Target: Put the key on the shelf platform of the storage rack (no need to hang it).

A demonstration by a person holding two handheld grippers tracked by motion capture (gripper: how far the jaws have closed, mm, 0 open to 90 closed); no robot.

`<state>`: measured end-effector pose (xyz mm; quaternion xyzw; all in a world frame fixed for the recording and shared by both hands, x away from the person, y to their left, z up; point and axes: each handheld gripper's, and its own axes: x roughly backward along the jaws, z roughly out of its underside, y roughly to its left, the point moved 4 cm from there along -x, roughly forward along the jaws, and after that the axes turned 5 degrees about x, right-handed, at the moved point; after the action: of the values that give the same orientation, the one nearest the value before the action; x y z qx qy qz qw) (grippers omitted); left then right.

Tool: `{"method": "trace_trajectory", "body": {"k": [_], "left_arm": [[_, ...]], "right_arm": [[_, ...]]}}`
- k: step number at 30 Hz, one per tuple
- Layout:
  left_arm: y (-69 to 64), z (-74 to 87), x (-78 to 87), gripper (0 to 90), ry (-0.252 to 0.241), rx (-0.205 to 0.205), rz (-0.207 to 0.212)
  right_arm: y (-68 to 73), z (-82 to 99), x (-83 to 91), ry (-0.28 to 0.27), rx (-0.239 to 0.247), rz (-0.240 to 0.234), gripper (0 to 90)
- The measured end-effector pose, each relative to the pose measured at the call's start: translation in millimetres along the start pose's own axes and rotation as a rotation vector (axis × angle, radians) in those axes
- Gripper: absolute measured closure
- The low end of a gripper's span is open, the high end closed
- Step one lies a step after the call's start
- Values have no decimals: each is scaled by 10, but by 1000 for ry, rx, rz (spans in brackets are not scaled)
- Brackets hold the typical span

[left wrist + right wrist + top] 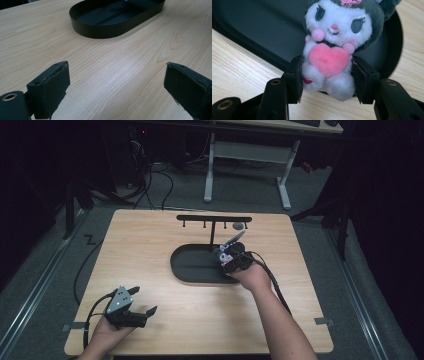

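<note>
A dim lab: wooden table [150,245], floor cables [150,185], white desk frame [247,157] behind

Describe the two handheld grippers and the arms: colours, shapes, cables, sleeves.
Both are black two-jaw units with flat, rectangular jaw blocks. The left gripper carries a grey three-cornered plate on top and trails a black cable; the right gripper trails a black cable along the forearm. Round screw holes mark the jaw arms in both gripper views. The forearms are bare, no sleeves.

No readable text, labels, brands or numbers on any surface in view.
</note>
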<state>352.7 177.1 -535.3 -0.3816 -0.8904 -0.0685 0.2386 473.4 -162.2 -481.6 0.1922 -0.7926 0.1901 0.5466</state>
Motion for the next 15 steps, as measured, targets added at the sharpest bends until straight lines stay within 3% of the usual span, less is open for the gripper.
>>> {"method": "trace_trajectory", "body": {"k": [13, 15], "left_arm": [[18, 3, 14, 74, -3, 4, 0], [17, -3, 10, 74, -3, -1, 3]], "right_arm": [[89, -87, -231, 30, -4, -13, 480], [108, -80, -271, 38, 13, -4, 477]]}}
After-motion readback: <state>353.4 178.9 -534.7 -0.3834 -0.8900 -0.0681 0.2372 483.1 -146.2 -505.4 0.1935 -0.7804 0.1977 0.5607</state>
